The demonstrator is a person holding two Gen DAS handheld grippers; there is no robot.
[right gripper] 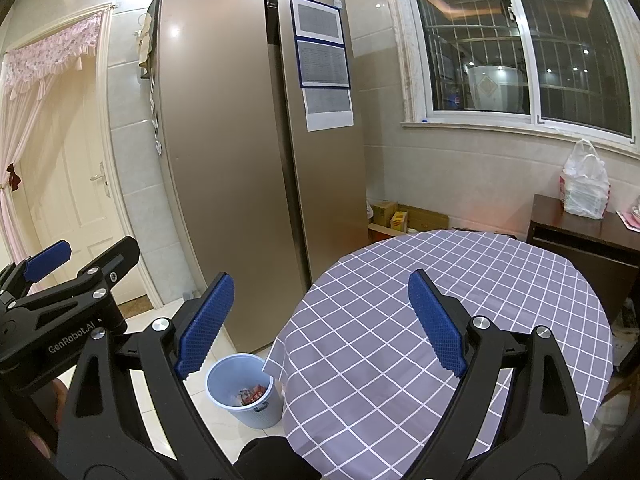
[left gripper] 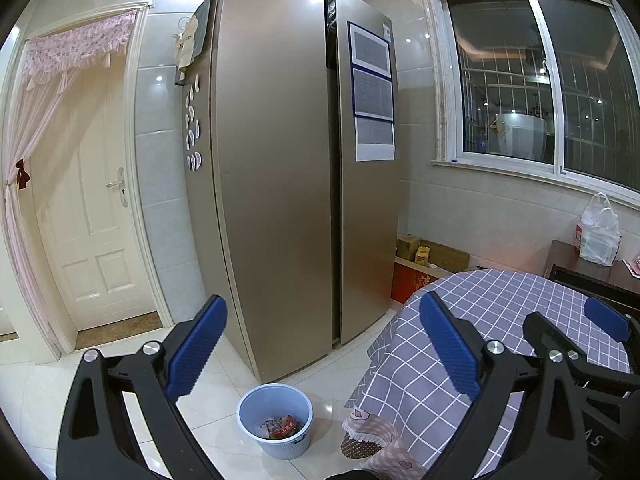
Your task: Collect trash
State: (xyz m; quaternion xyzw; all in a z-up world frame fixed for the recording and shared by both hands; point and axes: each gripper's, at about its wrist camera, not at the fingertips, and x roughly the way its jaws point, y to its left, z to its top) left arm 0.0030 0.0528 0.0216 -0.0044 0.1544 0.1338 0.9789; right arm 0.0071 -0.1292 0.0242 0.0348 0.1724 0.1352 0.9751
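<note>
- Two claws hang over a kitchen corner: the left claw (left gripper: 320, 344) with its blue pads spread wide and nothing between them, the right claw (right gripper: 320, 320) likewise splayed and empty.
- The trash (left gripper: 280, 427), a small heap of crumpled wrappers with a red one on top, lies at the bottom of the pale blue bin (right gripper: 224, 380), which stands on the tiled floor (left gripper: 32, 392) between the fridge (left gripper: 280, 180) and the drape of the checked tablecloth (right gripper: 440, 320).
- The table (left gripper: 520, 300) shows only bare cloth in both views; no loose litter is visible on it, so collecting appears nearly or wholly done, judging from these views alone.
- A white plastic bag (right gripper: 584, 184) sits on the dark side cabinet (right gripper: 580, 232) by the window; whether it counts as trash cannot be told.
- If a further piece turns up, the sound approach is likely to keep the pads wide until they straddle it, pinch across its thinnest fold, and carry it directly over the bin's mouth before letting go.
- The bin's rim sits just beside the hanging cloth edge; a drop from the fridge side would probably avoid snagging the fabric.
- Thin wrappers tend to cling and flutter, so a low release inside the rim looks wise.
</note>
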